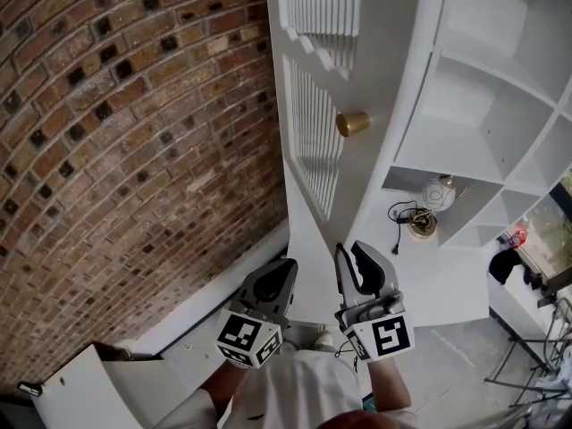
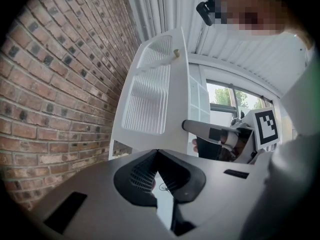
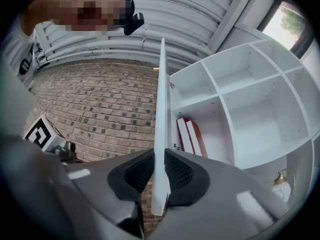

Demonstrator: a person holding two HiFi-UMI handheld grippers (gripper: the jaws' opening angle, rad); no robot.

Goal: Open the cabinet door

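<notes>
Clamping door (image 3: 161,109) edge in right tongs (image 3: 159,156); left tongs (image 2: 157,151) closed, empty, alongside. Risks slipping off: thin, smooth edge.

Two tools are showing, the left tool (image 1: 284,275) and the right tool (image 1: 349,262). One cabinet door (image 1: 380,61) is standing ahead of them, carrying one gold knob (image 1: 352,123) and two louvered panels (image 1: 313,141). Two red books (image 3: 183,134) are leaning in one shelf compartment (image 3: 215,129) beyond the right tool, and one brick wall (image 1: 134,150) is rising beside the left tool.
</notes>
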